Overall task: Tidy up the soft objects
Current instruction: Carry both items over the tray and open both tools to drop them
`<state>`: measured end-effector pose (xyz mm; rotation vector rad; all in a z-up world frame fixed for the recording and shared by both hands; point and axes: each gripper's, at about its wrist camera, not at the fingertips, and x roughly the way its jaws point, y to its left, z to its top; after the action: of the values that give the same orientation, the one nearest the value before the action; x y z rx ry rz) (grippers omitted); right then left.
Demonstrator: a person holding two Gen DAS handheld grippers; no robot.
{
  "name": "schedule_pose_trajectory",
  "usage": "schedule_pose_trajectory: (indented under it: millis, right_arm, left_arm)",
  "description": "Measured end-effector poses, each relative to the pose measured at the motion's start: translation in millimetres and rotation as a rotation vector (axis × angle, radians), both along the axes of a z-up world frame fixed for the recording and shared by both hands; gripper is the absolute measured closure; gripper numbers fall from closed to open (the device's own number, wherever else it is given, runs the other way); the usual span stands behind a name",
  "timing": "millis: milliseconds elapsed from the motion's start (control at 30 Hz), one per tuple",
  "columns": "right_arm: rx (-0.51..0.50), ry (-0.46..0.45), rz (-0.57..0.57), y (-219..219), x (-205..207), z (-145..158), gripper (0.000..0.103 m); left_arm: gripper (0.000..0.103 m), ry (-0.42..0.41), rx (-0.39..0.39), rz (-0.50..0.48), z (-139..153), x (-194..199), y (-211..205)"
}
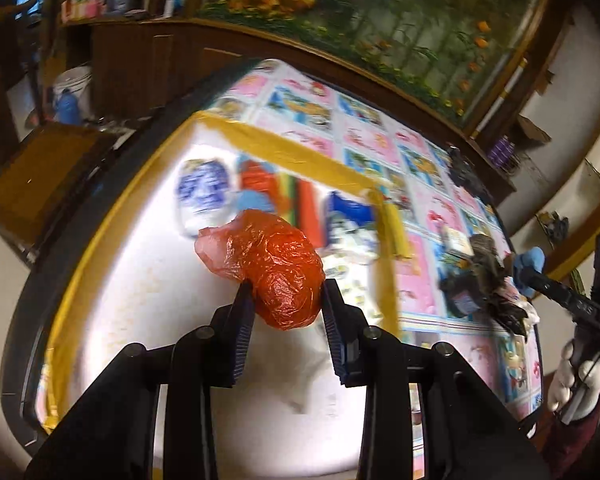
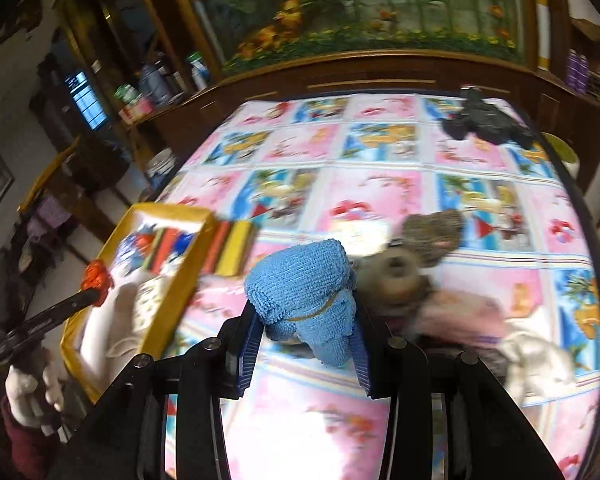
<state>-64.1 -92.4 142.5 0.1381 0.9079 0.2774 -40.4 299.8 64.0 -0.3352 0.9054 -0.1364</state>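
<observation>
Up close, from the left wrist camera, the left gripper (image 1: 286,300) is clamped on a crumpled orange plastic bag (image 1: 274,266), its two ribbed fingers (image 1: 242,334) pressing the bundle from either side above the white floor of a yellow-edged tray (image 1: 284,148). Further back inside that tray lie a blue-and-white pouch (image 1: 204,194), a red and striped cloth (image 1: 284,196) and a blue-and-white packet (image 1: 350,216), all smeared by motion. Beyond the tray's yellow rim the cartoon-print tablecloth (image 1: 364,120) spreads out, and off to the right a heap of plush toys (image 1: 488,280) lies on it, with a white-gloved hand (image 1: 572,380) gripping the other tool's handle at the frame's edge. From the right wrist camera, the right gripper (image 2: 306,334) is closed on a blue microfibre cloth (image 2: 304,288), which bulges up between the fingers and hides part of the table behind it. Just beside and behind that cloth sits a brown stuffed animal (image 2: 416,256) in pink clothing, blurred, and a white soft toy (image 2: 536,356) lies at its right. A dark bag (image 2: 484,120) rests at the far right of the tablecloth (image 2: 340,184). To the left is the tray (image 2: 168,292), with the orange bag (image 2: 97,276) held over its near corner.
</observation>
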Motion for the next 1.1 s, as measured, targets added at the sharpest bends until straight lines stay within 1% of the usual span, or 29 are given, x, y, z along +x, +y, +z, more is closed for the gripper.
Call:
schedule_pose_trajectory:
  millis: [133, 367, 433, 467, 500, 567, 667, 733, 833, 900, 1000, 1100]
  right_arm:
    - [-0.013, 0.021, 0.098, 52.0, 5.8, -4.8, 0.064]
    - [-0.04, 0.062, 0.22, 125.6, 21.5, -14.9, 0.064]
    - [-0.052, 0.074, 0.245, 143.4, 29.2, -20.1, 0.064]
    - [-0.058, 0.081, 0.257, 154.1, 36.4, -24.3, 0.064]
    - [-0.062, 0.087, 0.266, 162.2, 40.5, -27.2, 0.064]
    - [-0.069, 0.102, 0.284, 183.1, 50.7, -35.4, 0.064]
    - [-0.062, 0.129, 0.313, 209.1, 63.2, -48.4, 0.064]
    - [-0.071, 0.141, 0.334, 222.9, 66.0, -56.1, 0.063]
    - [-0.073, 0.162, 0.355, 236.5, 70.5, -66.6, 0.063]
    - [-0.078, 0.171, 0.36, 243.2, 73.8, -72.9, 0.063]
    - [-0.042, 0.209, 0.369, 243.0, 74.4, -77.7, 0.063]
    - [0.016, 0.251, 0.409, 249.4, 66.4, -83.3, 0.063]
  left_arm:
    - [0.072, 0.033, -0.005, 0.036, -14.6, 4.5, 21.2]
    - [0.072, 0.088, -0.031, 0.096, -35.4, 20.1, 44.1]
    - [0.069, 0.101, -0.063, 0.105, -40.9, 22.1, 51.1]
    - [0.066, 0.107, -0.086, 0.106, -44.0, 22.5, 54.1]
    - [0.064, 0.111, -0.11, 0.104, -46.5, 22.3, 56.6]
    - [0.064, 0.112, -0.156, 0.097, -47.8, 18.2, 60.2]
    - [0.064, 0.094, -0.205, 0.089, -44.4, 8.3, 67.5]
    - [0.063, 0.072, -0.22, 0.084, -39.3, 0.8, 71.5]
    - [0.053, 0.035, -0.227, 0.087, -31.2, -9.1, 74.6]
    - [0.052, 0.014, -0.231, 0.091, -27.2, -14.2, 74.2]
    - [0.052, -0.006, -0.258, 0.09, -23.9, -22.3, 77.1]
    - [0.052, -0.029, -0.267, 0.098, -19.5, -28.5, 79.7]
